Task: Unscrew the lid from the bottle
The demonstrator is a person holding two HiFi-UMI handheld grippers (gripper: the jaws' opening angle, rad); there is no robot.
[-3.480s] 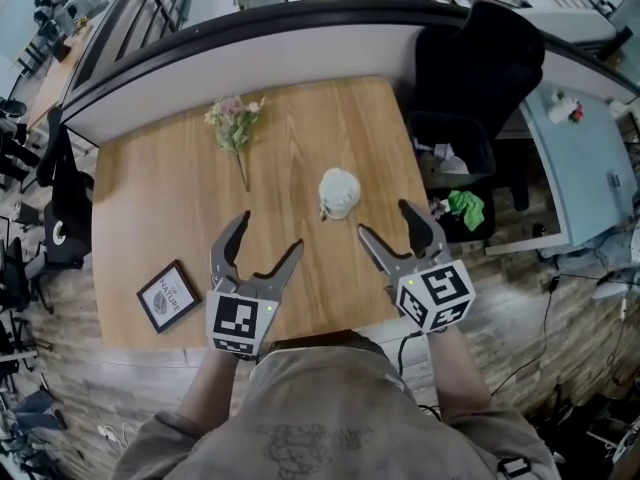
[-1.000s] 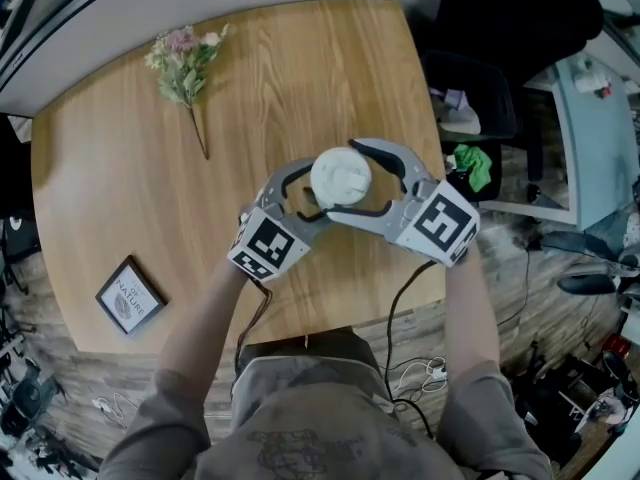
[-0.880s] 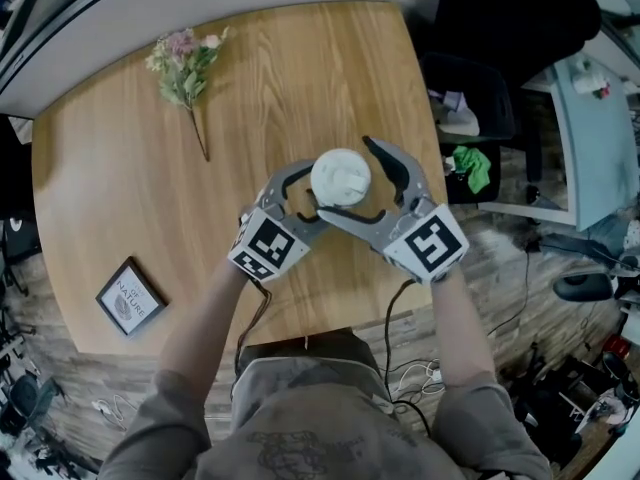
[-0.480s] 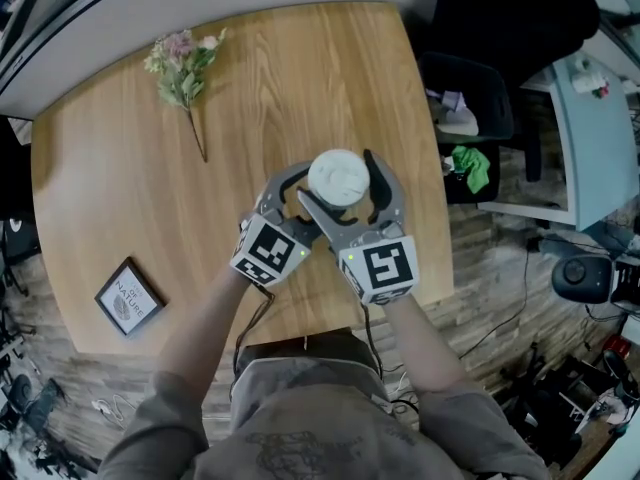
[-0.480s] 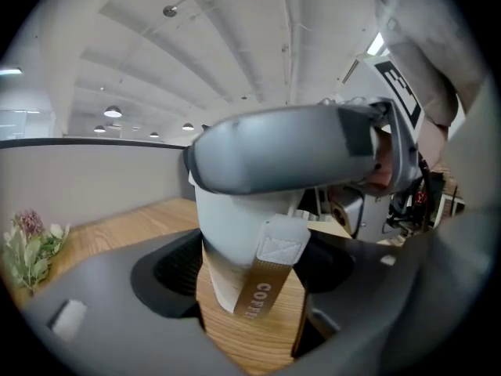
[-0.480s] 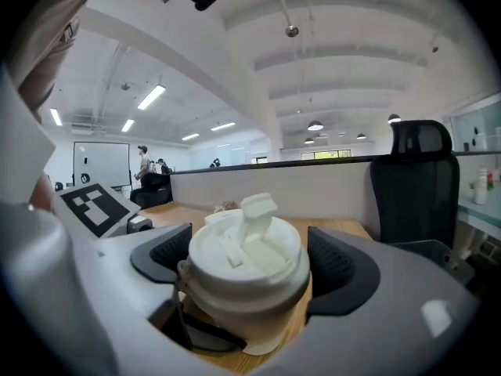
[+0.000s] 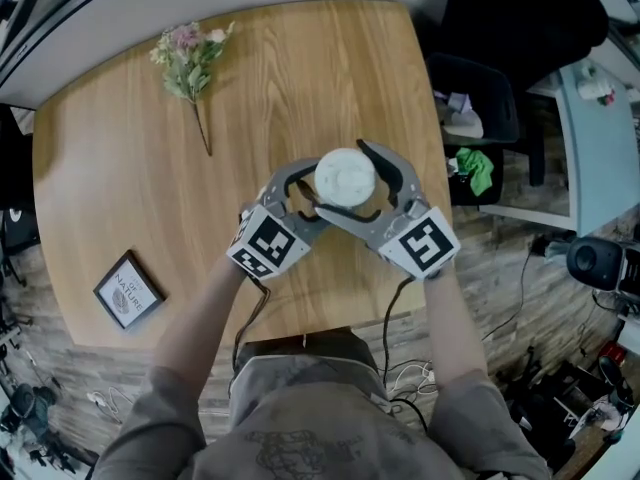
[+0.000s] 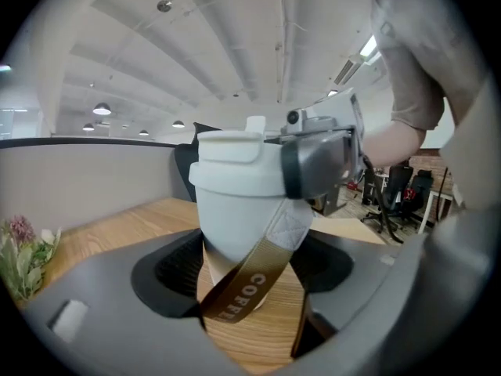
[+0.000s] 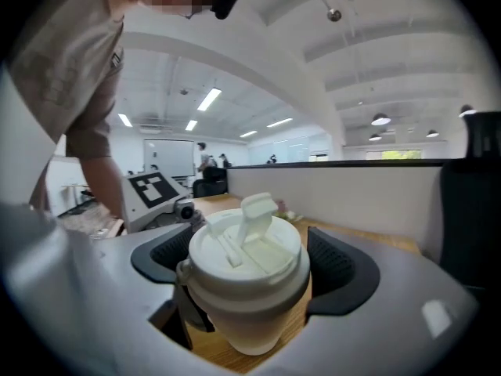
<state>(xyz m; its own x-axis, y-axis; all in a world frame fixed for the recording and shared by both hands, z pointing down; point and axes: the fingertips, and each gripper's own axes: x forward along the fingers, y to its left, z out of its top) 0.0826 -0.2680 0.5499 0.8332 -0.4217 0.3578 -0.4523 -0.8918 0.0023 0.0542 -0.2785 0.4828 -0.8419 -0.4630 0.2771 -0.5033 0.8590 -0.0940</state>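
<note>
Head view: the white bottle (image 7: 345,178) stands on the table (image 7: 120,168) near its front edge, with both tools around it.
Left hand-held gripper (image 8: 250,276): clamped on the bottle's lower body, steadying it as before.
Right hand-held gripper (image 9: 249,265): swung from straight-on back toward the bottle's right. Its jaws have just been closing around the lid (image 9: 246,245), but gaps still show beside the pads.
Meaning: probably a re-grip for another twist, as the lid looks seated.
In the way: a brown strap (image 8: 243,288) hangs across the bottle's body, and the lid's flip spout (image 9: 254,210) stands raised.
Around: flowers (image 7: 190,50) and a framed picture (image 7: 127,290) lie well apart.
</note>
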